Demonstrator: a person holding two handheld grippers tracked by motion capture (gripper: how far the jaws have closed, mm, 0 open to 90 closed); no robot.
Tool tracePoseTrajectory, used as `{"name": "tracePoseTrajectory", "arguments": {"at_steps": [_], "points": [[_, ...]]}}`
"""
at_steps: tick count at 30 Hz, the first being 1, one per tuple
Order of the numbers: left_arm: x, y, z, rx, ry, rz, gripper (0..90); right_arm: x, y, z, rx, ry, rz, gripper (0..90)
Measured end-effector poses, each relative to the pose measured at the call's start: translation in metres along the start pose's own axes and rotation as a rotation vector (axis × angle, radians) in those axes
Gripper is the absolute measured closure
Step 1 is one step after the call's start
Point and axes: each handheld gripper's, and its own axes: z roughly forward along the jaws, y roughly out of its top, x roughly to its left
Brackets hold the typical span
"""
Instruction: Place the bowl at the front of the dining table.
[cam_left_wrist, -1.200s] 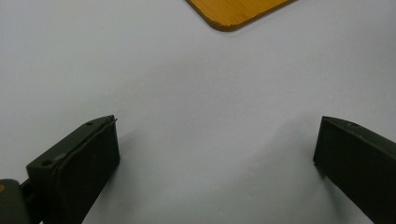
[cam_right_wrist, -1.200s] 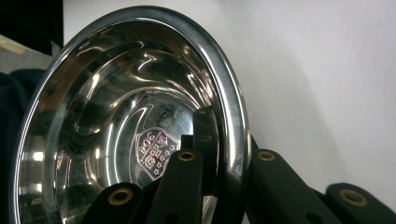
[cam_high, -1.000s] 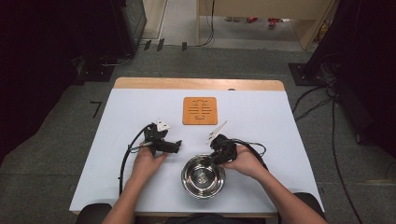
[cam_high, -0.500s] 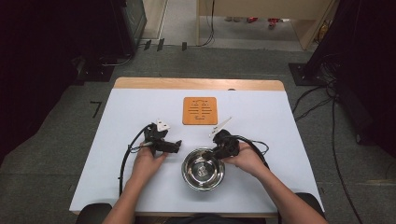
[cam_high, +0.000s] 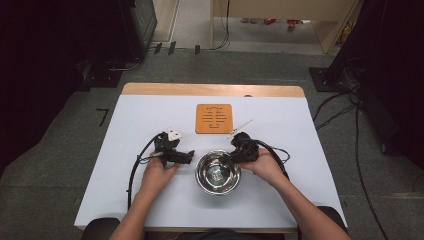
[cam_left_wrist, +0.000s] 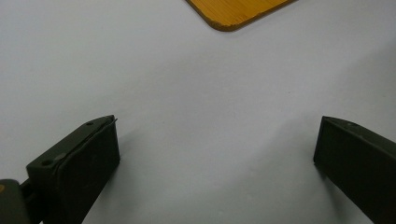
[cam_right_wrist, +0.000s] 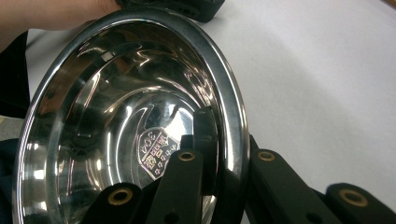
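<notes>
A shiny steel bowl is at the table's near middle. My right gripper is shut on its right rim; in the right gripper view one jaw lies inside the steel bowl and the other outside, with the right gripper pinching the rim. My left gripper rests left of the bowl, pointing toward it. In its own view the left gripper stands open over bare tabletop with nothing between its jaws. An orange slotted mat lies beyond the bowl, and the orange mat's corner shows at the top.
The white table has a wooden far edge. Black cables trail from both grippers across the near side. Dark equipment and floor cables surround the table.
The bowl and my right gripper have shifted away from the person, toward the orange mat. The left gripper has stayed where it was.
</notes>
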Motion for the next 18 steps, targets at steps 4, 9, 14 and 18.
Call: {"name": "tracePoseTrajectory", "arguments": {"at_steps": [4, 9, 14, 18], "points": [[0.000, 0.000, 0.000, 0.000, -0.001, -0.001, 0.1, -0.003, 0.002, 0.000, -0.005, 0.011, 0.024, 87.7], [0.000, 0.000, 0.000, 0.001, -0.002, 0.000, 0.1, -0.007, 0.004, -0.002, -0.015, -0.009, 0.041, 87.6], [0.000, 0.000, 0.000, 0.000, -0.002, 0.002, 0.1, -0.012, 0.006, -0.003, -0.031, -0.024, 0.054, 87.5], [0.001, 0.000, 0.000, 0.003, -0.003, 0.004, 0.0, -0.014, 0.007, -0.002, -0.024, -0.037, 0.055, 87.6]]}}
